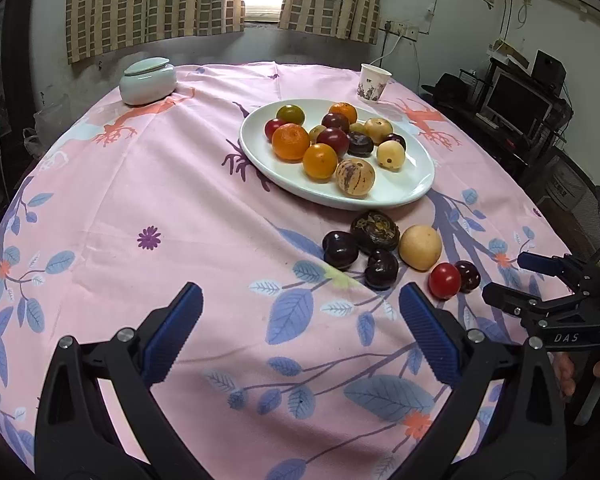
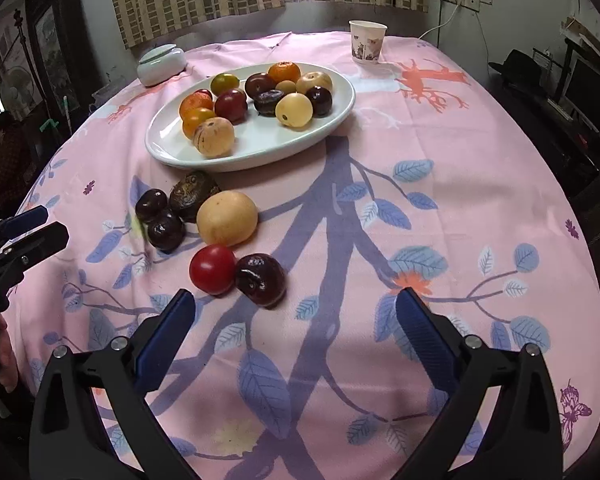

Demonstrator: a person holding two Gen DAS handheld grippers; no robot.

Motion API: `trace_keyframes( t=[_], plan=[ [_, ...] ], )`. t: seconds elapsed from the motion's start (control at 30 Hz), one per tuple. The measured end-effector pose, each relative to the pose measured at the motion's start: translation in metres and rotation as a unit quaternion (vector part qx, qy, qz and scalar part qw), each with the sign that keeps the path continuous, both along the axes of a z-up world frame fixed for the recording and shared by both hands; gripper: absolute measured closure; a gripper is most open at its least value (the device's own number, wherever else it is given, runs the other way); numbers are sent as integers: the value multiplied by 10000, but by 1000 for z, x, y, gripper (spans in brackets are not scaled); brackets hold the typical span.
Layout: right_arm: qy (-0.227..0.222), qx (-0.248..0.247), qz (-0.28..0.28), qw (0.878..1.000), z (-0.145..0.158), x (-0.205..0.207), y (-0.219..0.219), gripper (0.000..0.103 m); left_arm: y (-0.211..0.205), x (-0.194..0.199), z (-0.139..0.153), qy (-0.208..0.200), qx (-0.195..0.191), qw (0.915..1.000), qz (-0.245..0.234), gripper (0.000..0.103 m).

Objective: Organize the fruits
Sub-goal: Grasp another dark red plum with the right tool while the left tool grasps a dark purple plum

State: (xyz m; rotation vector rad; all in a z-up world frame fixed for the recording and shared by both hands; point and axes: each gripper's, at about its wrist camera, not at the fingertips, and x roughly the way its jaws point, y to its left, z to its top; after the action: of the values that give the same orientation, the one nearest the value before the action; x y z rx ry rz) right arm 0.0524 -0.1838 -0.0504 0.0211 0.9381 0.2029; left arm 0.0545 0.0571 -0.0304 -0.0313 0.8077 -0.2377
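Note:
A white oval plate (image 1: 384, 199) (image 2: 260, 142) at mid-table holds several oranges, dark plums and pale yellow fruits. Loose on the pink cloth in front of it lie two dark plums (image 1: 340, 250) (image 2: 166, 230), a dark wrinkled fruit (image 1: 375, 232) (image 2: 193, 194), a round yellow fruit (image 1: 420, 247) (image 2: 227, 218), a red fruit (image 1: 444, 280) (image 2: 213, 269) and a dark red plum (image 1: 468, 276) (image 2: 260, 279). My left gripper (image 1: 300, 292) (image 2: 54, 222) hangs open over bare cloth, left of the loose fruit. My right gripper (image 2: 296, 298) (image 1: 506, 274) is open too, just short of the red fruit and dark red plum. Neither holds anything.
A pale green lidded jar (image 1: 148, 80) (image 2: 161, 65) stands at the back left, and a paper cup (image 1: 374, 82) (image 2: 367, 42) at the back right. The round table's edge drops off on both sides. A desk with a monitor (image 1: 518, 106) stands to the right.

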Motion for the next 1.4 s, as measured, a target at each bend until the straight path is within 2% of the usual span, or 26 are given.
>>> trace_keyframes(
  t=[0.07,0.1,0.17,0.4,0.43,0.47,0.57,0.63,0.73,0.83,0.9,0.93,1.17,1.23,1.27,1.33,1.4],
  plan=[
    [159,259,149,9994,-4,2,-3,30,-1,0,-1,41,-6,10000,-21,3],
    [235,340,211,9989,-7,3,-2,33,-2,1,-2,78,-19,10000,-41,3],
    [359,319,276,9985,-15,7,0,45,-4,1,-3,136,-52,9998,-98,3],
    [290,163,423,9986,-21,24,14,55,-15,1,-6,218,-10,9994,-261,3],
    [253,54,481,9985,-21,24,18,59,-19,3,-8,256,9,9992,-294,3],
    [257,100,581,9979,-20,23,20,70,-22,4,-10,289,27,9990,-330,3],
    [248,193,544,9980,-20,17,19,70,-33,9,-13,349,94,9984,-433,3],
    [308,440,404,9977,-17,13,9,70,-41,13,-13,354,112,9980,-502,3],
    [257,639,231,9974,-10,5,-9,70,-49,20,-16,436,-20,9973,-596,4],
    [248,786,47,9966,-8,-1,-28,70,-60,29,-24,635,-116,9953,-721,25],
    [247,940,-26,9953,-10,-3,-39,70,-67,38,-33,834,-113,9936,-756,51],
    [258,1010,-35,9946,-10,-3,-42,70,-70,43,-38,943,-83,9926,-761,57],
    [371,1228,37,9917,-17,-1,-51,70,-88,53,-46,826,221,9932,-785,58],
    [393,1246,54,9914,-18,-1,-50,70,-91,51,-45,809,291,9930,-812,66],
    [399,1250,58,9913,-18,-2,-49,70,-89,49,-43,790,291,9931,-811,74],
    [381,1249,55,9914,-15,-4,-47,70,-85,47,-41,882,45,9922,-882,75],
    [350,1226,50,9918,-12,-3,-45,70,-82,43,-38,865,-24,9922,-900,75]
  ],
)
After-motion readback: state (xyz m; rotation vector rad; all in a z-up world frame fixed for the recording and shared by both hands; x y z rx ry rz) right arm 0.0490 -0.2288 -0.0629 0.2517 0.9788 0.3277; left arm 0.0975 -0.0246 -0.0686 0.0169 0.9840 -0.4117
